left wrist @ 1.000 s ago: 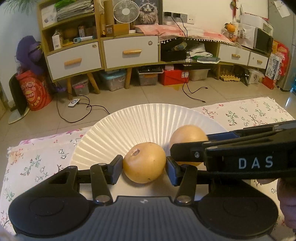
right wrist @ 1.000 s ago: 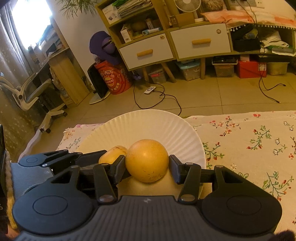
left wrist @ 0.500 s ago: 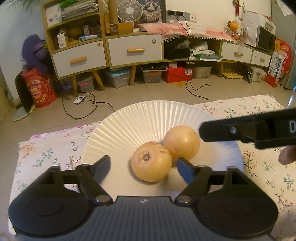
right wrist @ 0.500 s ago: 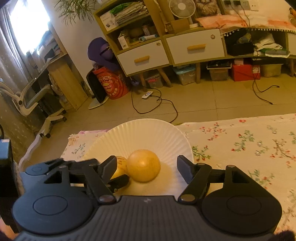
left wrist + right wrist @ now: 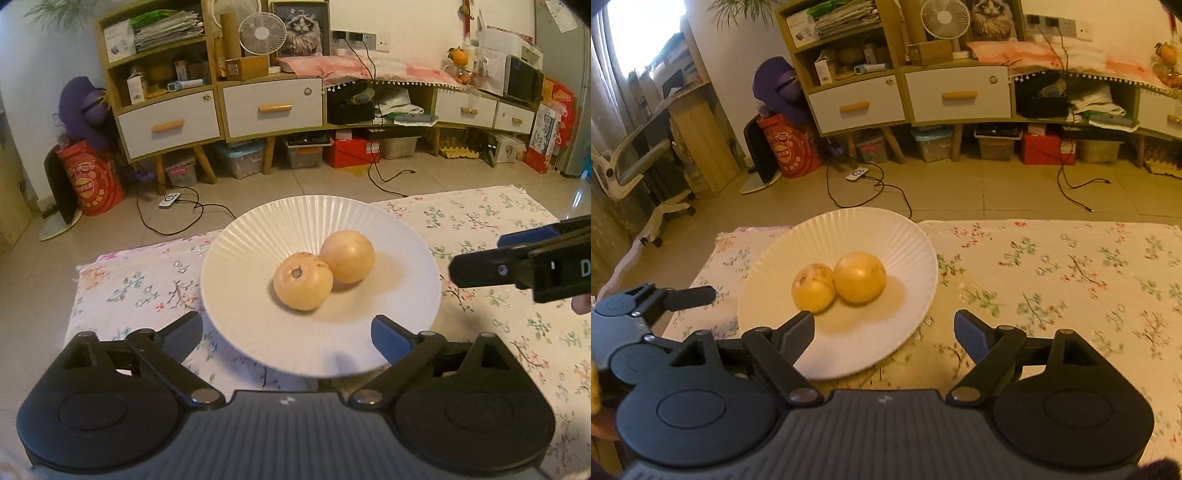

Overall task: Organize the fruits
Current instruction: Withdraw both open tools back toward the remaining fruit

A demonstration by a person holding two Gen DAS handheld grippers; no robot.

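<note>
A round white plate with a finely ribbed, fluted rim (image 5: pixel 258 236) rests on a pale cloth printed with small flowers (image 5: pixel 480 221). On its smooth centre lie two round, matt yellow-tan fruits, touching each other: the nearer fruit with a dark stem pit (image 5: pixel 303 280) sits at about seven o'clock of the smoother far fruit (image 5: pixel 348 256). The black plastic left gripper (image 5: pixel 286 332) stands released; its jaws have just been opening, and both fruits lie beyond its fingertips, nothing between them. In the right wrist view, the black right gripper (image 5: pixel 884 328) is likewise released, its jaws having just been opening, with only plate rim and cloth between them; the fruits lie at about eleven o'clock of it.
</note>
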